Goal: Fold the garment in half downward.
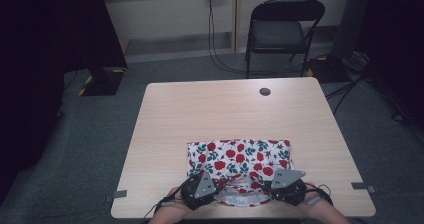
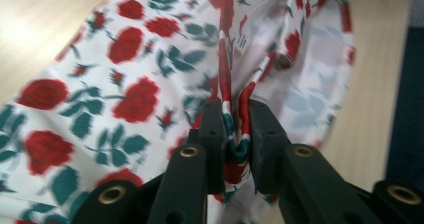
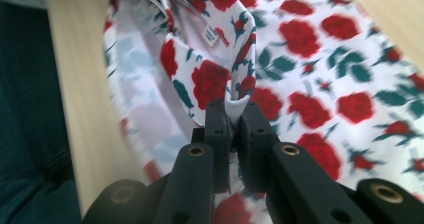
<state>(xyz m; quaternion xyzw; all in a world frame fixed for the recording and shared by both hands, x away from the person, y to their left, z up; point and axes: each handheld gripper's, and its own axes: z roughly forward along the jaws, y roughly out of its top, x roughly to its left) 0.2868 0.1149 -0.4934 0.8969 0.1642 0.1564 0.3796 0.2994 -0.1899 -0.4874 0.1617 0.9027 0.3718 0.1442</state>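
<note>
**Two grippers pinch one rose cloth**

Two grippers each hold a fold of the same cloth. In the left gripper view, the left gripper (image 2: 236,134) has its black jaws pressed on a bunched fold of the cloth (image 2: 125,99). The fold stands up between the pads (image 2: 212,134) and pokes out above them. In the right gripper view, the right gripper (image 3: 235,129) has its jaws closed tight on a thin white ridge of the cloth (image 3: 310,69). A small white label (image 3: 211,35) shows just above that ridge, on the pale inner side of the cloth.

Around the jaws the cloth spreads out flat. It is white with red roses and green leaves. Its pale inner side shows near the table edge in both gripper views.

From the high view, the cloth (image 1: 240,156) lies on the near half of the table (image 1: 210,109), a bit right of the middle. Its near edge is lifted and rumpled between the two grippers. The left gripper (image 1: 197,189) sits at the near left corner of the cloth, and the right gripper (image 1: 286,186) sits at the near right corner. Both are close to the table's near edge. A grey plate rides on top of each one. The person's hands come in from below.

Far off, a black chair (image 1: 280,31) stands on the grey floor behind the table. A small dark hole (image 1: 265,91) sits near the table's far edge.
</note>
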